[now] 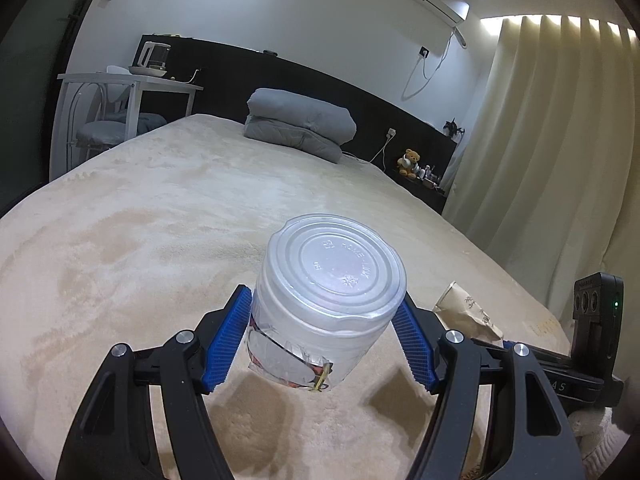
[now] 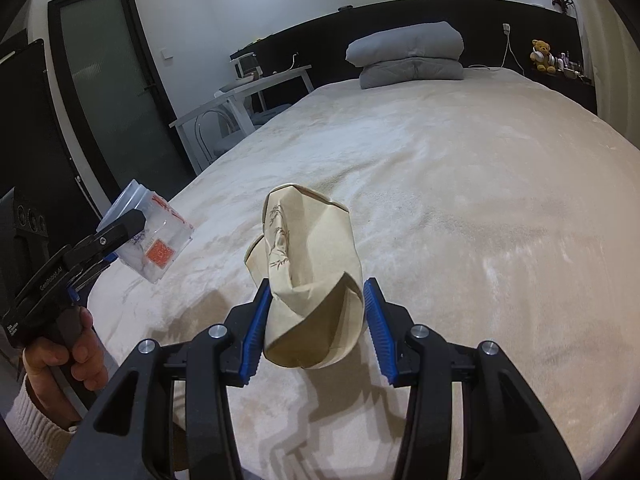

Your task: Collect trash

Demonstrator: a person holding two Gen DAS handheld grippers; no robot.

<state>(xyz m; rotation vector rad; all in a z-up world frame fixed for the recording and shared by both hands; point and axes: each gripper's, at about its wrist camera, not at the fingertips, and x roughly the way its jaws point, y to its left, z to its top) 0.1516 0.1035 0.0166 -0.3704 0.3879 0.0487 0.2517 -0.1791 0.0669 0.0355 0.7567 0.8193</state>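
My left gripper (image 1: 325, 304) is shut on a clear plastic takeaway container (image 1: 326, 300) with a ribbed lid and holds it above the beige bed (image 1: 140, 232). The container also shows at the left of the right wrist view (image 2: 150, 236), lifted off the bed. My right gripper (image 2: 317, 294) is shut on a crumpled tan paper bag (image 2: 312, 280) with a bamboo print, held just above the bed. The bag's edge shows at the right in the left wrist view (image 1: 468, 312).
A folded grey duvet (image 1: 300, 124) lies at the head of the bed by the black headboard. A white desk (image 1: 132, 84) with a chair stands at the far left. A teddy bear (image 1: 409, 162) sits on a bedside shelf. Cream curtains (image 1: 540, 140) hang at the right.
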